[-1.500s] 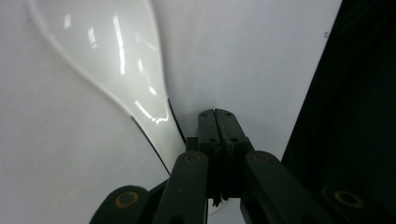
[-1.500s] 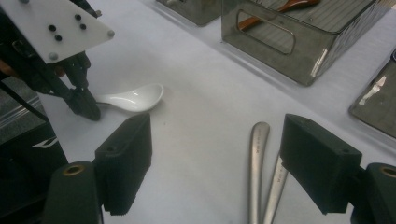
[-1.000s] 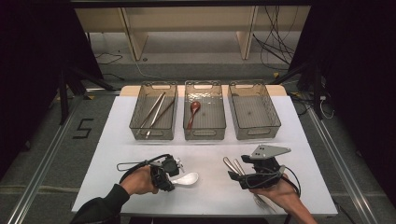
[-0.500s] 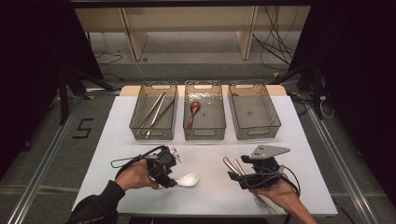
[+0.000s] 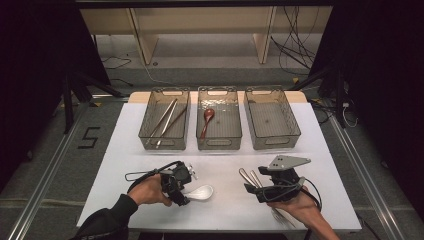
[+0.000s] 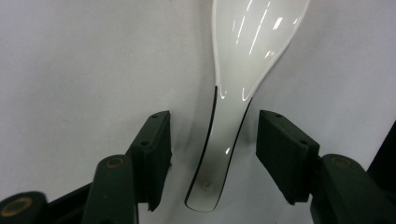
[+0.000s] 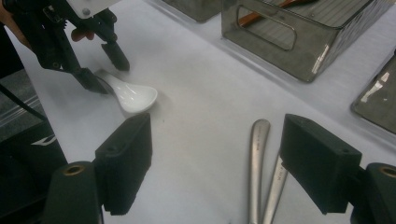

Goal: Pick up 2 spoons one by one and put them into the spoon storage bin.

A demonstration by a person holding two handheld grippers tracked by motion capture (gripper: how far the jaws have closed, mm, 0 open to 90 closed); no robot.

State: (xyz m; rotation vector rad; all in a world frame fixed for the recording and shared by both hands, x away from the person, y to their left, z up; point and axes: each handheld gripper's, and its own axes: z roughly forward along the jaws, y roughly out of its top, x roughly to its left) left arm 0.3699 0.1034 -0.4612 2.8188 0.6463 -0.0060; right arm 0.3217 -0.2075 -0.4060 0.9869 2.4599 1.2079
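Note:
A white ceramic spoon (image 5: 200,191) lies on the white table, bowl pointing right. My left gripper (image 5: 181,192) straddles its handle (image 6: 219,154). The jaws have just been opening, and the handle lies between them with a gap on each side. The left gripper (image 7: 103,72) and the spoon (image 7: 133,95) also show in the right gripper view. My right gripper (image 5: 248,189) rests open at the front right. Two metal utensil handles (image 7: 257,158) lie on the table between its jaws, closer to the right one and untouched.
Three clear bins stand in a row at the back. The left bin (image 5: 163,145) holds long metal tongs. A brown spoon (image 5: 207,117) lies in the middle bin (image 5: 219,145). The right bin (image 5: 276,144) has nothing in it. Bare table lies between bins and grippers.
The left hand shifted slightly and its jaws now stand apart around the spoon handle. The spoon stays on the table. The right gripper has not moved.

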